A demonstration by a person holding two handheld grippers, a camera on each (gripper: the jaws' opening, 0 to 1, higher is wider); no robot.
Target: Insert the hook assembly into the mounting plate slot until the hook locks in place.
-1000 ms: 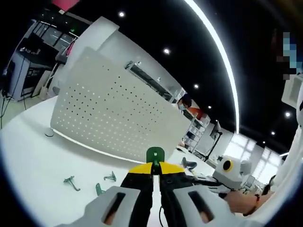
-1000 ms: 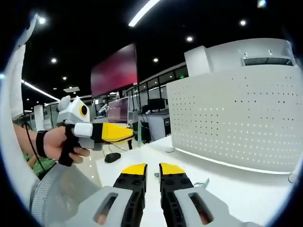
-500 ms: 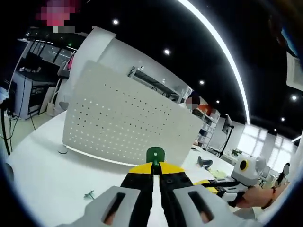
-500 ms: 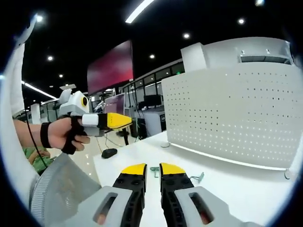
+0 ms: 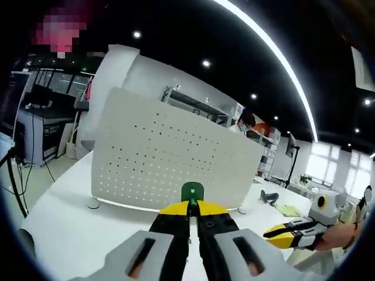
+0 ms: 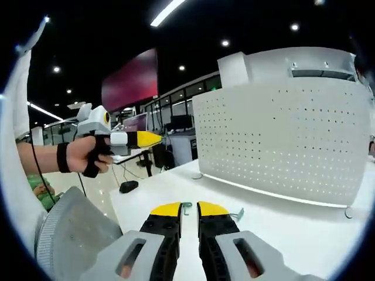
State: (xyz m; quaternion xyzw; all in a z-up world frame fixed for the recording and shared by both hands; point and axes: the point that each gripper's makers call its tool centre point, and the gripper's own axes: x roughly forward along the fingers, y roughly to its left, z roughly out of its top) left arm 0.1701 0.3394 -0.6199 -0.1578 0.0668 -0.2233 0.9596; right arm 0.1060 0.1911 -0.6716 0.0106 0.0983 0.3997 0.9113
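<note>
The white desk (image 5: 64, 234) carries an upright perforated panel (image 5: 170, 158), the mounting plate, which stands on small feet so its holes face the person. The left gripper (image 5: 192, 208) hangs before the panel's lower edge, jaws pinching the green hook (image 5: 192, 191) by its base, head up, probably so it can be pushed straight into a hole. The right gripper (image 6: 188, 209) waits lower and nearer the person than the panel, jaws pressed together and empty. Two spare hooks (image 6: 236, 215) lie on the desk short of the panel's foot.
</note>
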